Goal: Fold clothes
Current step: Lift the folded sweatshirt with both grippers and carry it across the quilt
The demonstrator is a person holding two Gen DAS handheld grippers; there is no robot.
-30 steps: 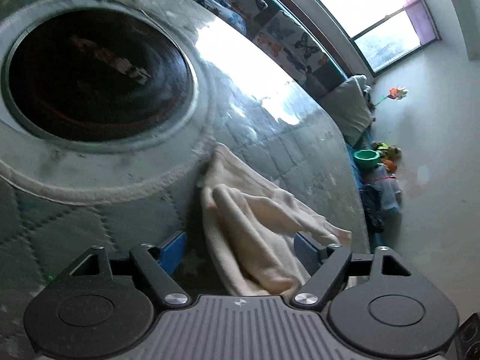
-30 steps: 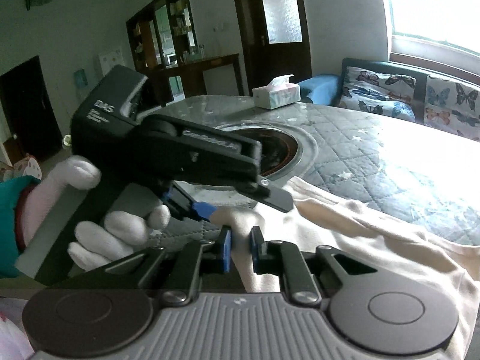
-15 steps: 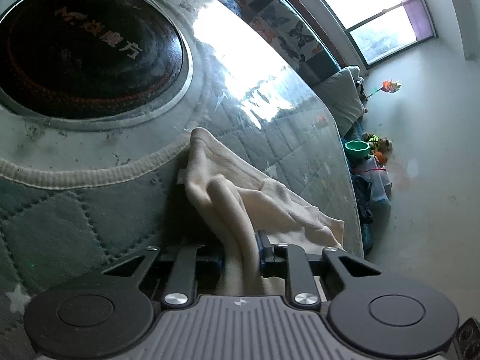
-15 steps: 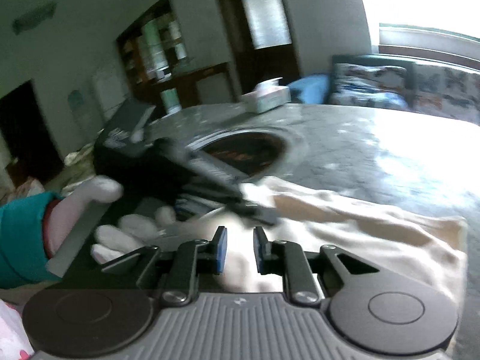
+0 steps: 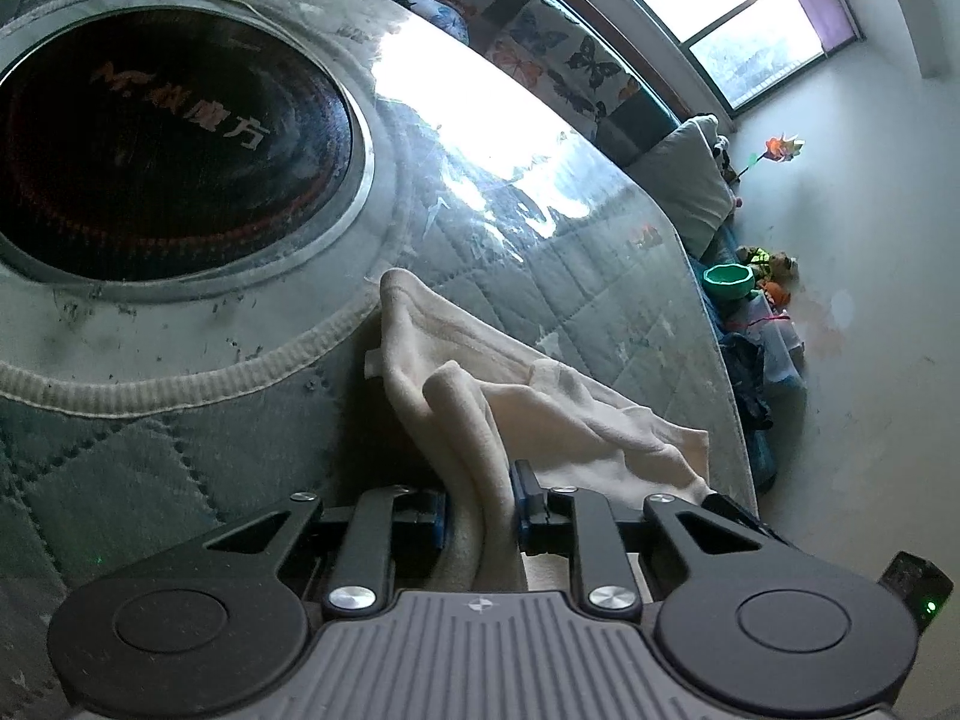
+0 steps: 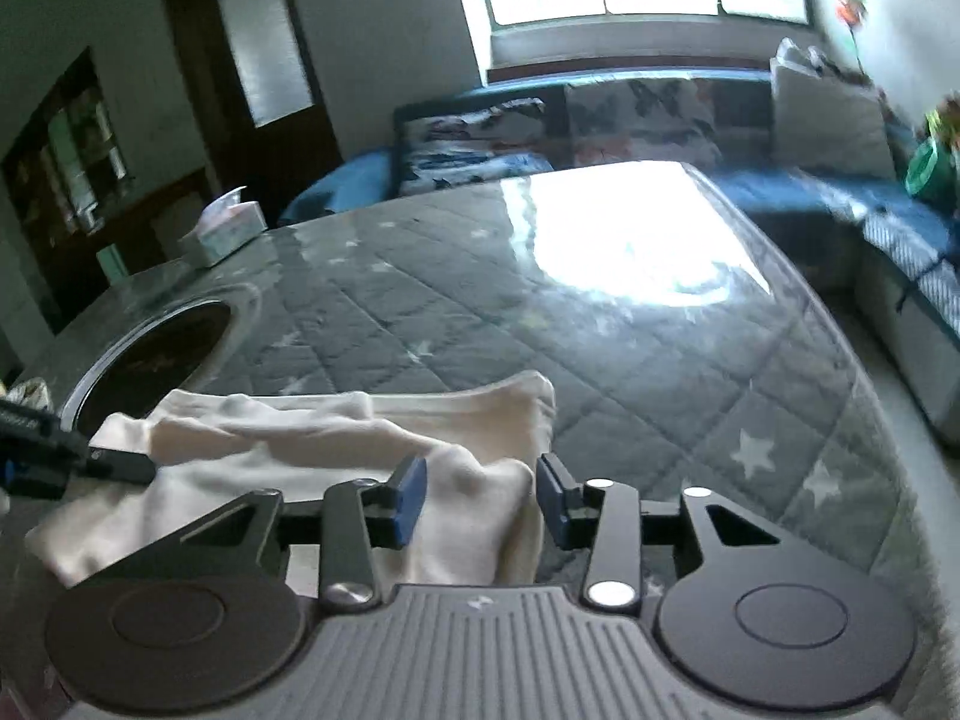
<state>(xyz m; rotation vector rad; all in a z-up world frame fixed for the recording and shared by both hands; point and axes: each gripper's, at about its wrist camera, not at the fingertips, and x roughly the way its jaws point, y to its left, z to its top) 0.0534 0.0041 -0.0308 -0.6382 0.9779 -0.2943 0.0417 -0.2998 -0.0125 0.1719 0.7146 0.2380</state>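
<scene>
Cream garment [image 5: 540, 408] lies crumpled on the quilted grey table [image 5: 600, 300], just beside a round dark inset plate [image 5: 168, 138] printed with Chinese characters that look like "魔方". Left hand-held gripper [image 5: 478, 510] pinches a raised fold of the cloth. Right hand-held gripper [image 6: 480, 495] is opening, cloth [image 6: 336, 438] loose between its blue pads. A tissue box [image 6: 225, 228] sits at the far edge; a butterfly-print sofa [image 6: 480, 138] stands beyond.
</scene>
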